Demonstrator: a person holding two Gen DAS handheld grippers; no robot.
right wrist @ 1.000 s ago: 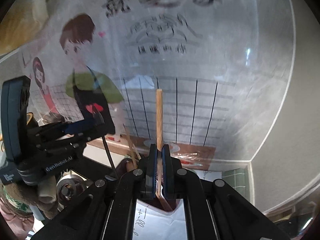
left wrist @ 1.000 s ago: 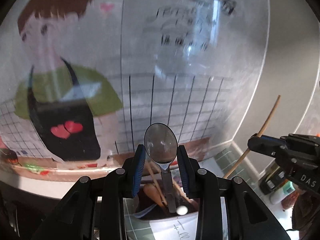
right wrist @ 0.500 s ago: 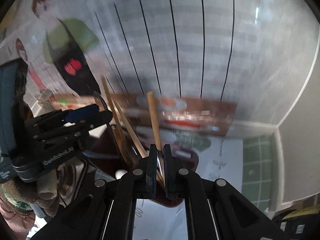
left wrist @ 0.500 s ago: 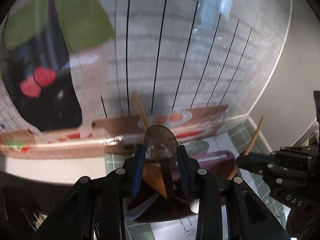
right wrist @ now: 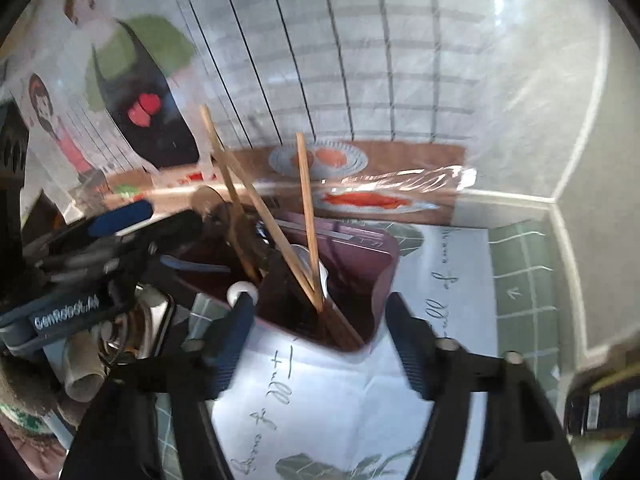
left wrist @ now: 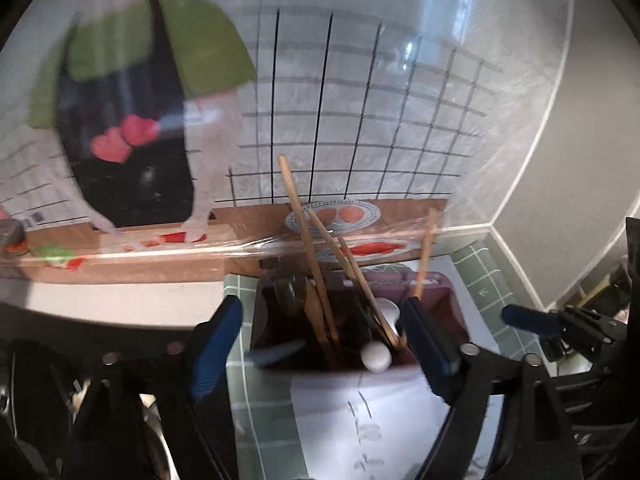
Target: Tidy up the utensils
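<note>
Both of my jaws stand wide open with nothing between them, so I judge this step to be the release: the utensils are in the holder and my hands are free. Going left to right, my left gripper (left wrist: 320,340) straddles the dark red utensil holder (left wrist: 452,312), which stands on the green-tiled table (left wrist: 240,392) with a handwritten sheet of paper (left wrist: 360,420) just in front of it. My right gripper (right wrist: 316,340) hangs over the same holder from the other side.

Inside, several wooden chopsticks (left wrist: 308,248) lean upright and crossed, their tips rising well above the rim. A white spoon (left wrist: 376,356) rests against the near wall, and darker utensils sit beside it, too blurred to name.

Next, I think, I should draw both grippers back without brushing those leaning sticks, then look for anything left loose on the table.
</note>
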